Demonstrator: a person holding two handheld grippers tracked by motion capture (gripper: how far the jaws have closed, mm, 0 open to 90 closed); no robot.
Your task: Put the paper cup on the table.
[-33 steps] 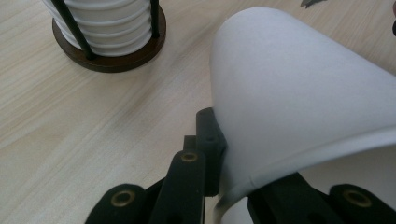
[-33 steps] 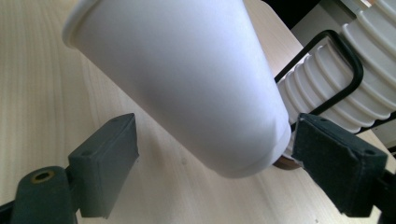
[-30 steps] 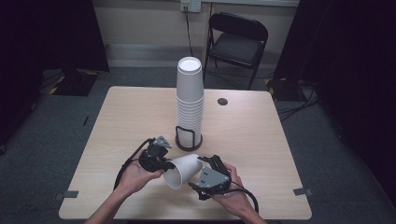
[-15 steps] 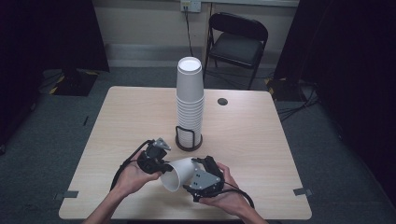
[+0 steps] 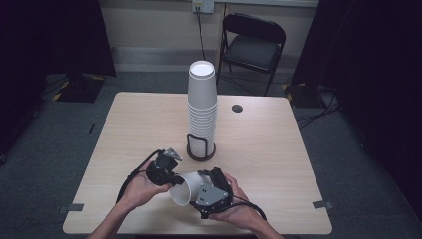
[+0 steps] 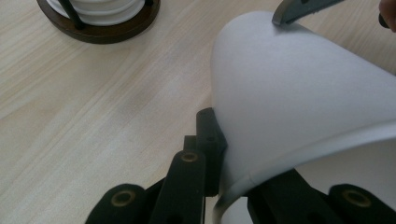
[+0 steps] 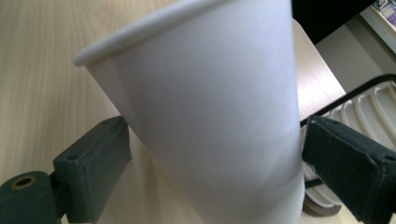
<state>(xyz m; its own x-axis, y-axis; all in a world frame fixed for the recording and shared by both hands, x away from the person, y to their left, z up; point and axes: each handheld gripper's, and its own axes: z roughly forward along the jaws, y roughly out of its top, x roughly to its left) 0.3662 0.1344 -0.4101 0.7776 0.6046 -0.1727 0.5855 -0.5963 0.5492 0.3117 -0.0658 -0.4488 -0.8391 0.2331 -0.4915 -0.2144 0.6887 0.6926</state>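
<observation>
A white paper cup [image 5: 188, 186] lies tilted on its side near the front edge of the wooden table [image 5: 278, 149], held between both hand-held tools, its open mouth turned toward the person's left. The left gripper [image 5: 166, 171] pinches the cup's rim, one black jaw outside the wall and the other apparently inside the mouth. The right gripper [image 5: 211, 191] has its jaws spread either side of the cup's body; the left one seems to touch the wall, though contact on the other side is hard to judge. Behind them, mid-table, a tall stack of cups [image 5: 202, 107] stands upright in a dark round holder [image 5: 201, 151].
</observation>
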